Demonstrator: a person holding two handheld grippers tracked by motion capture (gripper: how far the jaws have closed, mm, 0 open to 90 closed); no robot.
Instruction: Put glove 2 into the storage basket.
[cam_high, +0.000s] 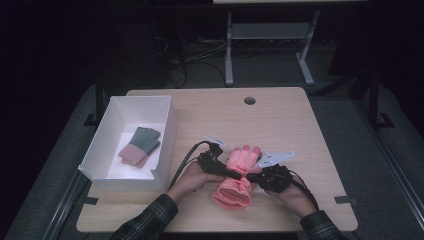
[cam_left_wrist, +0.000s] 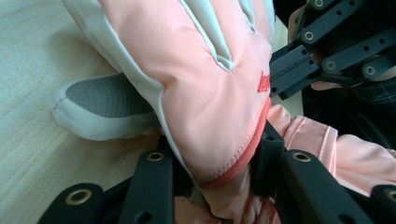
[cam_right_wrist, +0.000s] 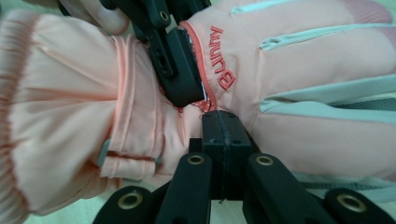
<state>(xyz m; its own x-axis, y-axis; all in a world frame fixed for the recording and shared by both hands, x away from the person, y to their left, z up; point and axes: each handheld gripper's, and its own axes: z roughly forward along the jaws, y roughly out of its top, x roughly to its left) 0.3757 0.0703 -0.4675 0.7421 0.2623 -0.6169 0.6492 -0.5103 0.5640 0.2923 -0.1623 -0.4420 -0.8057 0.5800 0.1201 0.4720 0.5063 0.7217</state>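
A pink glove lies palm down near the table's front edge, cuff toward the person. In the left gripper view the glove sits between my left gripper's jaws, which press on its pink hem at the wrist. My left gripper comes in from the left in the high view, and the right gripper from the right. In the right gripper view my right gripper has its pads shut together against the glove at the wrist; pinched fabric cannot be made out. The left gripper's jaw bears on the glove just above.
A white open box stands at the table's left, with a grey and pink glove pair inside. A round cable hole sits at the table's far middle. A desk frame stands on the floor beyond the table.
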